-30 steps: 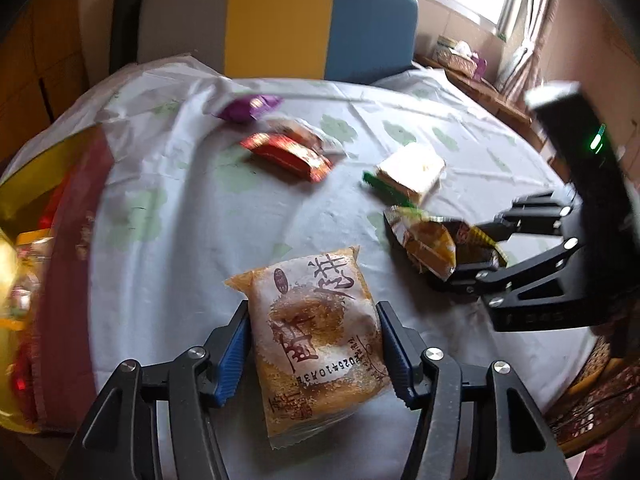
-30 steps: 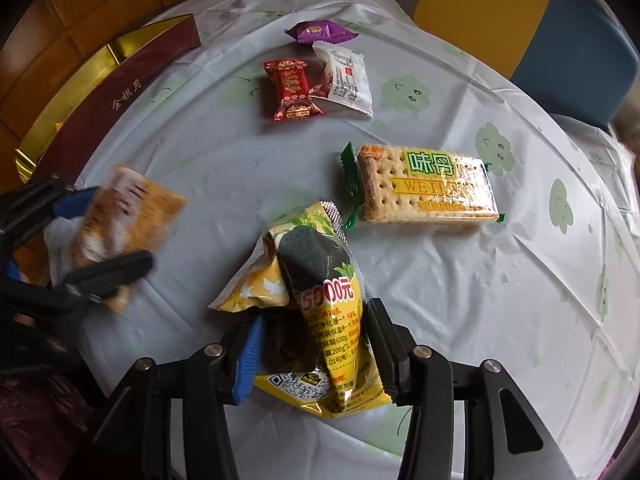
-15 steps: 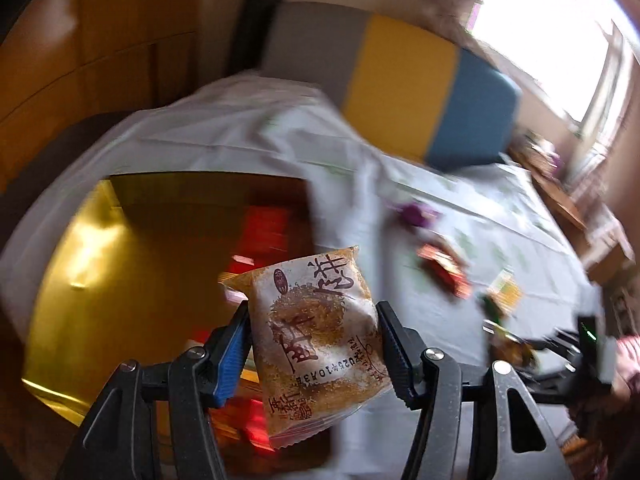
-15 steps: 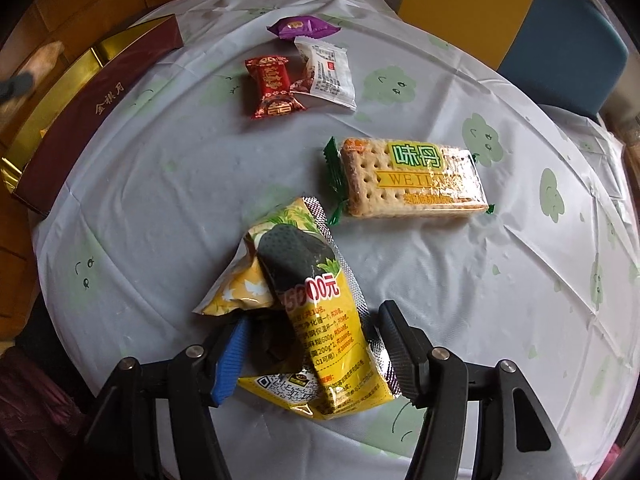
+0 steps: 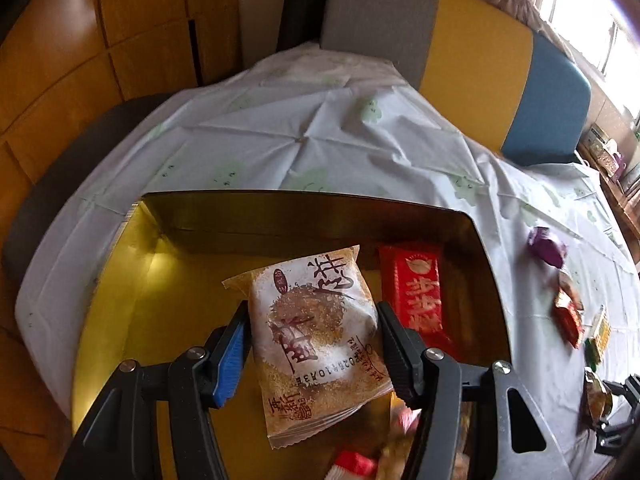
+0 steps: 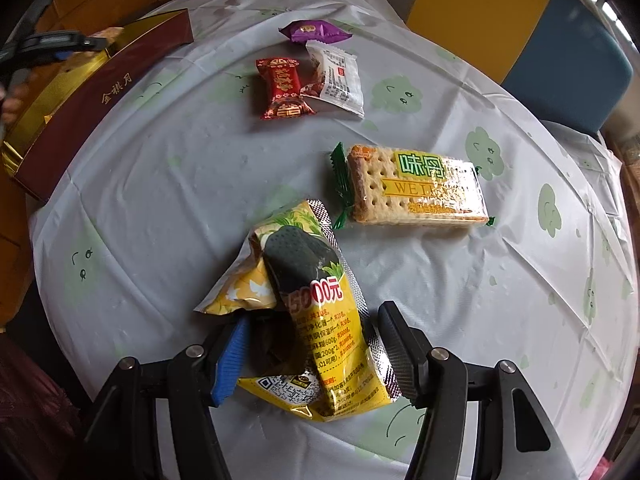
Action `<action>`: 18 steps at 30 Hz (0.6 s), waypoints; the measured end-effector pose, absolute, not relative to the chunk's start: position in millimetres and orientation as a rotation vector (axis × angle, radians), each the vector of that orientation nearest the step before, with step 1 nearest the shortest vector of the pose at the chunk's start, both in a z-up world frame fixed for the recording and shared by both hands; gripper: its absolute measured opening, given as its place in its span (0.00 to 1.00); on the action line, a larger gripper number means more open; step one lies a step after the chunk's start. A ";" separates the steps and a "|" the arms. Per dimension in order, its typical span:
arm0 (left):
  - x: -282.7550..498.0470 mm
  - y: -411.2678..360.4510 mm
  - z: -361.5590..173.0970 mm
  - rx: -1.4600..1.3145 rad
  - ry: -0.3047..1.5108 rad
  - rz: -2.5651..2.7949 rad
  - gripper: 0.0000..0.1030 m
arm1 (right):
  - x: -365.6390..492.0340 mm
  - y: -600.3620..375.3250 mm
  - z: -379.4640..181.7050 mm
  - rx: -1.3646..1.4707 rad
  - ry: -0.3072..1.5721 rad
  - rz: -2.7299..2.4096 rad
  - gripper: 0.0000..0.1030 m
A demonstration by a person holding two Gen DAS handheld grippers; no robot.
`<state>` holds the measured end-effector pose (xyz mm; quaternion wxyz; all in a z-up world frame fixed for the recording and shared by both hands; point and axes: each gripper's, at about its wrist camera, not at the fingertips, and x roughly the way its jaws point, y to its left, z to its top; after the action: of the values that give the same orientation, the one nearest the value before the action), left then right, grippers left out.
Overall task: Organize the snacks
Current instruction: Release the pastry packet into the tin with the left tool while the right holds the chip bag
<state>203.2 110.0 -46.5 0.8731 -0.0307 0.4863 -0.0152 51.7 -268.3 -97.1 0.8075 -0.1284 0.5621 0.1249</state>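
L gripper (image 5: 312, 344) fingers clenched on cake pkt (image 5: 314, 330), held over the gold box (image 5: 132, 304), prob. for drop-in beside red pkt (image 5: 416, 292) already inside. R gripper (image 6: 310, 350): fingers just opened, loose, straddling yellow bag (image 6: 316, 320) lying on desk (image 6: 152, 208); not pinched. Beyond: cracker pack (image 6: 416, 188), red candy (image 6: 282, 88), white pkt (image 6: 338, 80), purple candy (image 6: 314, 32), all loose, awaiting the box.
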 end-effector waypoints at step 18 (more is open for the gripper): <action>189.9 109.8 -39.8 -0.106 0.965 0.098 0.68 | 51.5 -266.9 -96.7 -0.309 1.189 0.256 0.61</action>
<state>189.9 109.8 -39.8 0.8834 -0.0508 0.4635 0.0471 51.5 -266.9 -96.7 0.8096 -0.1447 0.5562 0.1197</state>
